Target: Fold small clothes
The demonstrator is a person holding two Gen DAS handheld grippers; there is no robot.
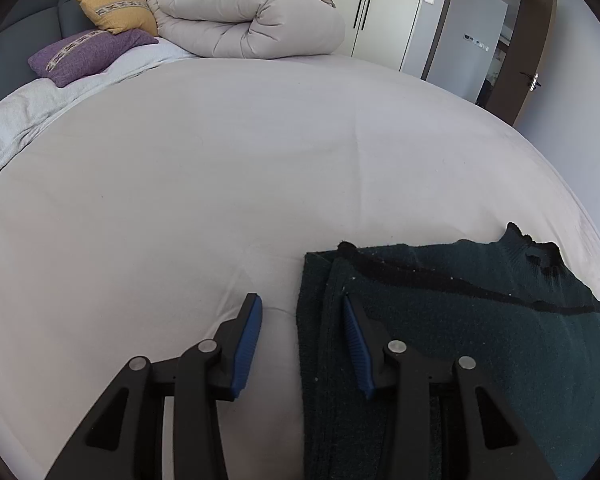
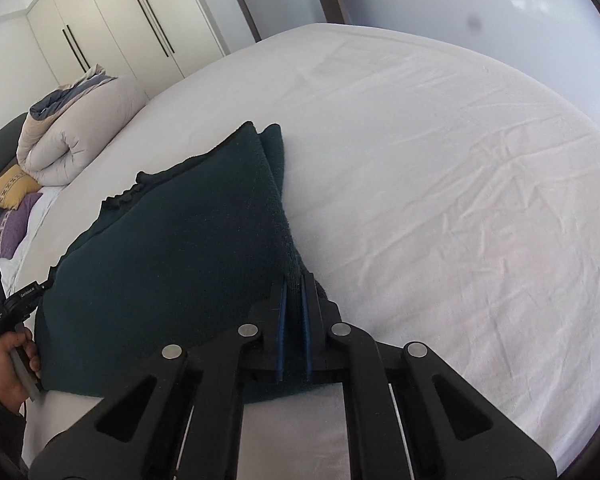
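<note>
I am working on a dark green knitted garment [image 2: 172, 264] lying partly folded on the white-sheeted bed [image 2: 440, 184]. My right gripper [image 2: 294, 280] is pinching the garment's near right corner tight, the cloth pulled up between its blue pads, and the fabric's long folded edge is running away from it toward the far corner. My left gripper [image 1: 300, 304] is standing partly open and empty, straddling the garment's left edge, one finger [image 1: 356, 344] over the cloth and one over bare sheet. I judge the right hand nearer, so the fold is turning on it carrying that corner leftward
</note>
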